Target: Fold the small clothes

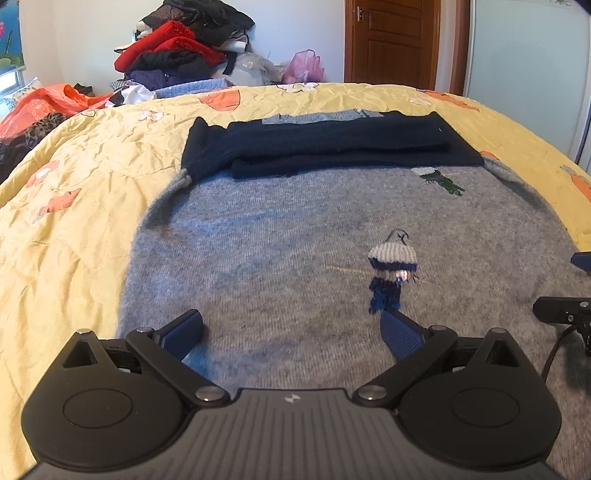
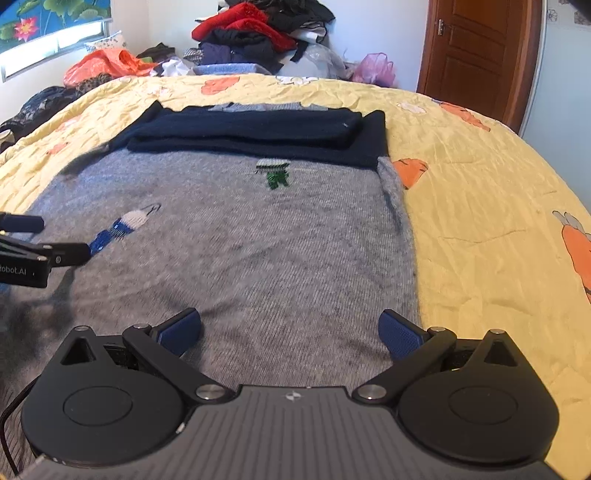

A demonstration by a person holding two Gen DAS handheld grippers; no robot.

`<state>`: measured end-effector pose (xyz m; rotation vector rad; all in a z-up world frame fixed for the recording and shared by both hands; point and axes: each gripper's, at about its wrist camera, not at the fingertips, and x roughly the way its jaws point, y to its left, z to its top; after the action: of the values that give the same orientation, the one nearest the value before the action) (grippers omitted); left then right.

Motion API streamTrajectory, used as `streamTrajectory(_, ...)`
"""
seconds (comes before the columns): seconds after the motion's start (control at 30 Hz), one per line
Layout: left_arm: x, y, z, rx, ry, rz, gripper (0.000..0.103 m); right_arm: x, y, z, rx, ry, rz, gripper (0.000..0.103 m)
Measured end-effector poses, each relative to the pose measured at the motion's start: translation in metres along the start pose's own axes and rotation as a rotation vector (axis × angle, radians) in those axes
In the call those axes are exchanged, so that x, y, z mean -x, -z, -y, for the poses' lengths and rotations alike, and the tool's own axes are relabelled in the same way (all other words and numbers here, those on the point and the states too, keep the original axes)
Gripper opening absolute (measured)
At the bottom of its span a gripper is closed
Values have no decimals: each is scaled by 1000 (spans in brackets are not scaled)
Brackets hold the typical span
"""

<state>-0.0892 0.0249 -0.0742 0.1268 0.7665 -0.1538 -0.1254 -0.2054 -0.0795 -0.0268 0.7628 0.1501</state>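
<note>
A grey knit sweater (image 1: 280, 236) lies flat on a yellow quilted bedspread (image 1: 74, 177), its dark navy sleeves (image 1: 332, 144) folded across the far end; in the left wrist view the left gripper (image 1: 291, 334) hovers low over the near hem, jaws spread wide and holding nothing. Soft, light and limp, the knit would likely sag and stretch when lifted, so the near hem corners look the surest hold. A small knitted figure (image 1: 391, 269) sits right of centre.

From the right wrist view, the right gripper (image 2: 290, 332) is poised above the near right hem, jaws likewise wide and empty, beside the sweater's right edge; a pile of clothes (image 2: 255, 33) sits beyond the bed
</note>
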Motion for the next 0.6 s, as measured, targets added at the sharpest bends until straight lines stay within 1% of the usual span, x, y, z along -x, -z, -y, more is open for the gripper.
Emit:
streamTrajectory(0.17,5,8,-2,14,8,-10,103,9,11,1,21,-16,3,103)
streamTrajectory(0.6,9,12,-3,42,4,-29,103,9,10,-5,6,9,-6,103)
